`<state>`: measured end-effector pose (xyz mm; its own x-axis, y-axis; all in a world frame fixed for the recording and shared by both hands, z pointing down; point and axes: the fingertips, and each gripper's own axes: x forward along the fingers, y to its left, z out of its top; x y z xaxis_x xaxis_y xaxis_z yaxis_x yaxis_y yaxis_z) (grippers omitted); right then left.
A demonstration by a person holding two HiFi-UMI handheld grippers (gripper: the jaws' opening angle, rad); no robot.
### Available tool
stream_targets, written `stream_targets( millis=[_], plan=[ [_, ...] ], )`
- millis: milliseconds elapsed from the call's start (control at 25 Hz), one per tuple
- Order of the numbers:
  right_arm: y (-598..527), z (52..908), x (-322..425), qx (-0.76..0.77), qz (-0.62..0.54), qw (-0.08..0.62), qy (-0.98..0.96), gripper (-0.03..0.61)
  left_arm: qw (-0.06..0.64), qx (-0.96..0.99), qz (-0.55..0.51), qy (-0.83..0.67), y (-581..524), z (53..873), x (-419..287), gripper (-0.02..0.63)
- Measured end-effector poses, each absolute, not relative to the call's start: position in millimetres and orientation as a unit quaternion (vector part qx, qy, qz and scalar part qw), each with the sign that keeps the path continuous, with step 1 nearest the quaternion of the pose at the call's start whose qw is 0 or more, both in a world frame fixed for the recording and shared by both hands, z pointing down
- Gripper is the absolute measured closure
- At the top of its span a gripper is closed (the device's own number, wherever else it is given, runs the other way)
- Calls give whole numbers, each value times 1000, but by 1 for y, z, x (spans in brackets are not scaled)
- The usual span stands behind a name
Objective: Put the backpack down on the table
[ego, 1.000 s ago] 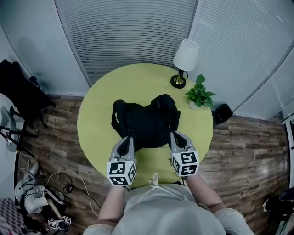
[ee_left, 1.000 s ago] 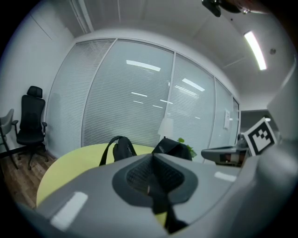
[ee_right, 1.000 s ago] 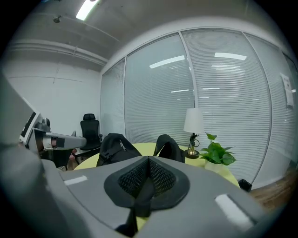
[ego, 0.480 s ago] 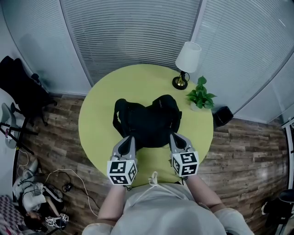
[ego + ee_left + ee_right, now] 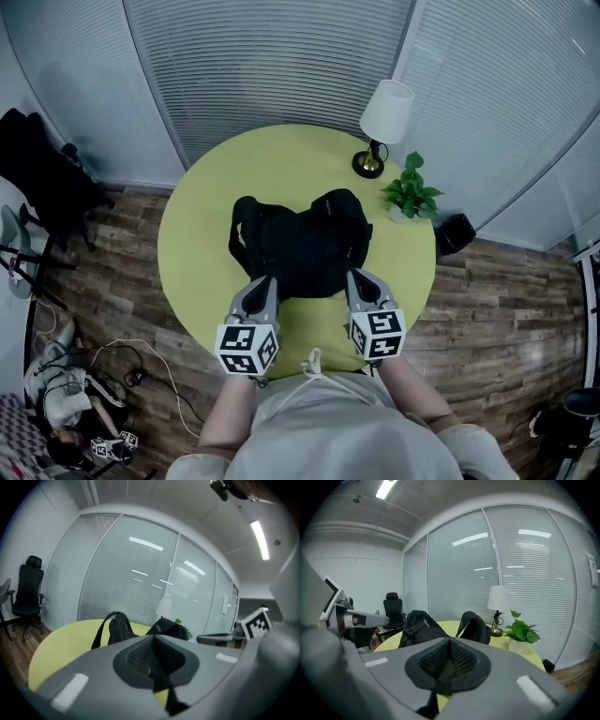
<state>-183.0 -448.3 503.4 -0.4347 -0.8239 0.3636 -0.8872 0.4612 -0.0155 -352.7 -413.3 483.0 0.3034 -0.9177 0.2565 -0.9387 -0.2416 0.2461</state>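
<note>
A black backpack lies on the round yellow-green table, its straps toward the left. In the head view both grippers hover over the table's near edge, just short of the bag. My left gripper is shut and holds nothing; my right gripper is shut and empty as well. The left gripper view shows the backpack beyond the closed jaws, with a strap loop standing up. From the right gripper view the backpack sits ahead, past the closed jaws.
A table lamp and a small potted plant stand at the table's far right. A black office chair is on the left, cables and gear lie on the wooden floor. A dark bin sits right of the table.
</note>
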Motion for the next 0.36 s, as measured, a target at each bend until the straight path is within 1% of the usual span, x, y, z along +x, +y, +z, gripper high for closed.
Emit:
stream_targets(
  millis=[360],
  plan=[
    [-444, 509, -191, 501, 110, 159, -843, 581, 190, 778, 29, -598, -415, 491, -362, 607]
  ],
)
